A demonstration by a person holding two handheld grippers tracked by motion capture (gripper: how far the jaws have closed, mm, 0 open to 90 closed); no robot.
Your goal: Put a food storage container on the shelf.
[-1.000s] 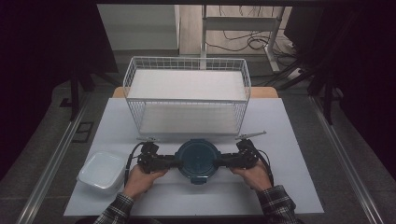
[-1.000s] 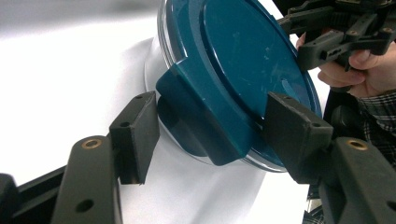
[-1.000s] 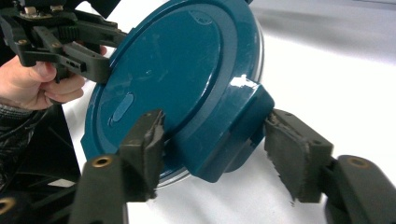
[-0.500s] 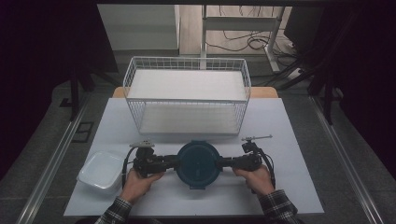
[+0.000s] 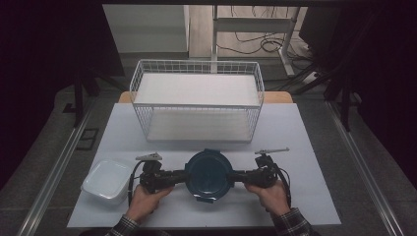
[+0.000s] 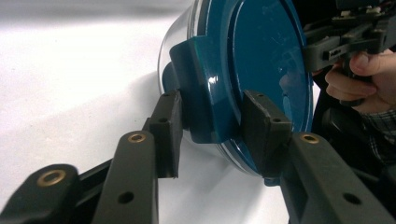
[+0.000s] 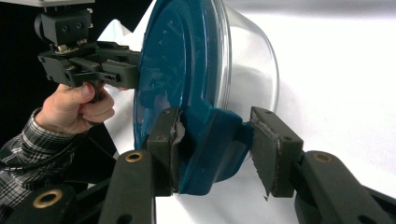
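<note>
White-topped desk [image 5: 314,147] carrying, at its far side, a white wire-mesh basket [image 5: 196,105] with a flat white panel inside. Near the front edge, between the two hands, a round clear container with a dark teal snap-on lid [image 5: 209,174], tipped on its side in both gripper views. At front left, well apart from it, a square translucent plastic tub [image 5: 105,179]. Left hand-held gripper [image 6: 215,123] and right hand-held gripper [image 7: 215,140] have each just been closing; each pinches a teal lid latch tab on opposite sides of the container.
</note>
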